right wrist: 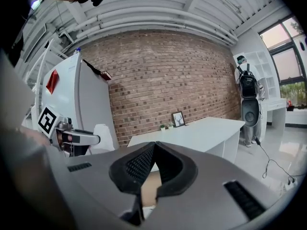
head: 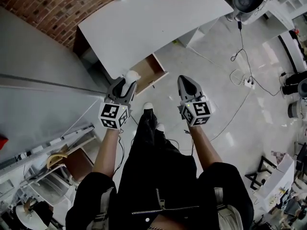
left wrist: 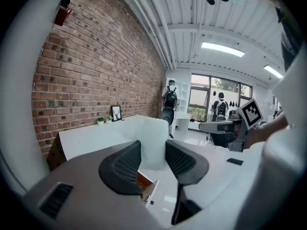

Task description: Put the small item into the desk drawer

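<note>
The desk [head: 153, 23] looks matt, its drawer [head: 149, 72] wooden, the floor [head: 216, 85] glossy

The small item [head: 131, 74] is a white, soft-looking, faintly translucent lump. It is pinched between the two dark jaws of the left gripper [head: 126, 82] and sticks out past their tips, held in the air off the near corner of the white desk [head: 153, 18]. The desk drawer [head: 149, 71] stands pulled out from under that same corner of the desk. It is open, with a brown, wood-coloured inside and a white front panel. From above, the item shows at the drawer's outer edge, away from the desk, not inside it
</note>
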The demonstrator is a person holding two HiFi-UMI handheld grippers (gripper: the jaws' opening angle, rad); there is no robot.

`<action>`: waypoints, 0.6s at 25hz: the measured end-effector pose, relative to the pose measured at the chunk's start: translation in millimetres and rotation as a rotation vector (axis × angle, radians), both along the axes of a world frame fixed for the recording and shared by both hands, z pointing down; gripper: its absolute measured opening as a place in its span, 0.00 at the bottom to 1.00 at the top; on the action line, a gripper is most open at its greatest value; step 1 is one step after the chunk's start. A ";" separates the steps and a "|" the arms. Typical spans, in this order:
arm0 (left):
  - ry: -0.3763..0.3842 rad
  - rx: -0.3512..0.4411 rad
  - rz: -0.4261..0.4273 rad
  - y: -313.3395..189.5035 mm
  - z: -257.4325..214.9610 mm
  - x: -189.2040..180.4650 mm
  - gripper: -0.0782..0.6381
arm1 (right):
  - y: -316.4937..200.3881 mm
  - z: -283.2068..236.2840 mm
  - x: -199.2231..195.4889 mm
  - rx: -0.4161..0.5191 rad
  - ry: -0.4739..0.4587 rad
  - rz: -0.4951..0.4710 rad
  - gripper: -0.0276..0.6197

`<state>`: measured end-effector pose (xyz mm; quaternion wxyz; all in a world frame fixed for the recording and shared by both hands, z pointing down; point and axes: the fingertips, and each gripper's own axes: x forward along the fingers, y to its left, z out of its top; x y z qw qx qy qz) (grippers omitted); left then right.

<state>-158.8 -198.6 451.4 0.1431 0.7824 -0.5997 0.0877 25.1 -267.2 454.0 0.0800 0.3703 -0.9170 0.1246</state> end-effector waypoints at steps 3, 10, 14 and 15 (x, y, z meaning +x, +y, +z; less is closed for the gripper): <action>0.015 -0.038 0.015 5.4 21.7 3.8 0.34 | 7.6 18.5 -0.7 -0.037 0.011 0.007 0.05; 0.009 -0.094 0.043 2.6 53.2 2.4 0.34 | 17.3 40.8 -10.9 -0.080 0.026 0.005 0.05; -0.005 -0.115 0.086 -5.0 63.9 8.5 0.34 | 17.9 52.2 -11.2 -0.105 0.038 0.017 0.05; -0.005 -0.118 0.094 -8.1 66.4 9.5 0.34 | 16.7 54.3 -11.2 -0.108 0.040 0.022 0.05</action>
